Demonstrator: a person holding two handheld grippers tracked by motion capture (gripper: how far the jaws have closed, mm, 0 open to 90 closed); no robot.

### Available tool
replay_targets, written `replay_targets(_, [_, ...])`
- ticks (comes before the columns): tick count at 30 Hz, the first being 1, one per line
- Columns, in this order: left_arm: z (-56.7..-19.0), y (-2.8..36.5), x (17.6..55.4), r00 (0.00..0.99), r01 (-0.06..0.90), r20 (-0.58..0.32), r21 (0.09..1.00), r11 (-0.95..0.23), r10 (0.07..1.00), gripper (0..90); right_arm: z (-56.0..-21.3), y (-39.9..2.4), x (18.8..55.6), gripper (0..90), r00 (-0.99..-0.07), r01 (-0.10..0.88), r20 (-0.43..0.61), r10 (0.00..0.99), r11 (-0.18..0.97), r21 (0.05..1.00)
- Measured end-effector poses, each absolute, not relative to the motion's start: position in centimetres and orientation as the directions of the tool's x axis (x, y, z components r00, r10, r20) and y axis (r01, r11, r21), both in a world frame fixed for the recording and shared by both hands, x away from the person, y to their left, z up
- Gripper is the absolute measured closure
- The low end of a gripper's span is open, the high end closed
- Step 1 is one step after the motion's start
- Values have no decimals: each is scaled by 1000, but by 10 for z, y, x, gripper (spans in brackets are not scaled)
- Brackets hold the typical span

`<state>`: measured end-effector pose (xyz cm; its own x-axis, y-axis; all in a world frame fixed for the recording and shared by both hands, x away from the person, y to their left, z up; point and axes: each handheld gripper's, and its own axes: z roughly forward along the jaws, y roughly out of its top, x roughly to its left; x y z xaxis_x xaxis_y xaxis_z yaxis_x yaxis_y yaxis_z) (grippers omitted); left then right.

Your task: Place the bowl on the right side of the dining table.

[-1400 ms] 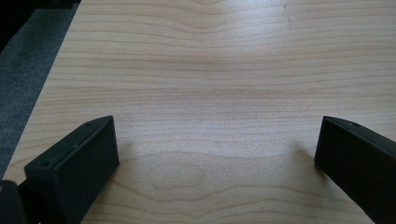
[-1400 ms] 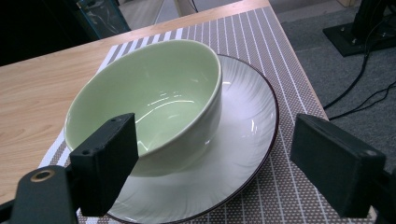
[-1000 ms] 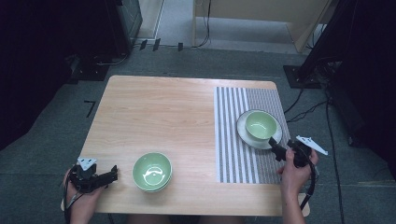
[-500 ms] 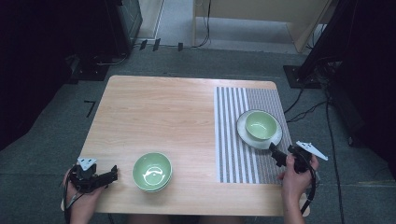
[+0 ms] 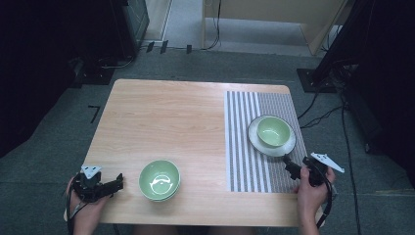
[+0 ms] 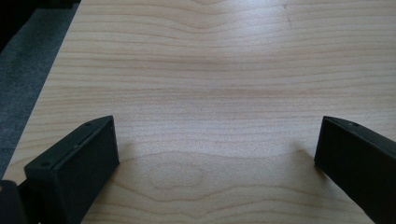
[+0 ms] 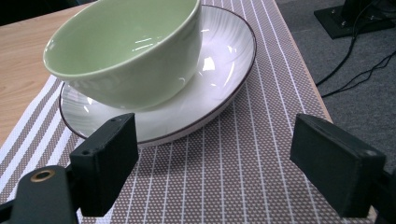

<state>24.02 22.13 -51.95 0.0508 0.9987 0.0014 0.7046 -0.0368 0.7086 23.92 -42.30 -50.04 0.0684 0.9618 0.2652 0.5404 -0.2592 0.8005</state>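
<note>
A green bowl (image 5: 273, 130) (image 7: 122, 51) sits in a white plate (image 5: 289, 146) (image 7: 219, 70) on the striped placemat (image 5: 244, 147) (image 7: 243, 172) at the table's right. A second green bowl (image 5: 159, 179) stands on bare wood near the front edge. My right gripper (image 5: 289, 168) (image 7: 224, 163) is open just in front of the plate, jaws wide with nothing between them. My left gripper (image 5: 117, 182) (image 6: 217, 154) rests open at the front left corner, left of the second bowl, over bare wood.
The wooden table (image 5: 166, 117) stands on grey carpet. Cables (image 5: 323, 115) run on the floor at the right, and dark stands and equipment (image 5: 122, 24) stand behind the table.
My right gripper has drawn back slightly toward the front edge, away from the plate. The left gripper has stayed put.
</note>
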Motion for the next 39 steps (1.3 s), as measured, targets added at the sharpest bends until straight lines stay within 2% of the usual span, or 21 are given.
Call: replay_targets(39, [-520, 221, 240, 51, 705, 1, 709, -37, 999, 0, -516, -443, 204, 150, 100, 587, 239, 966, -251, 770])
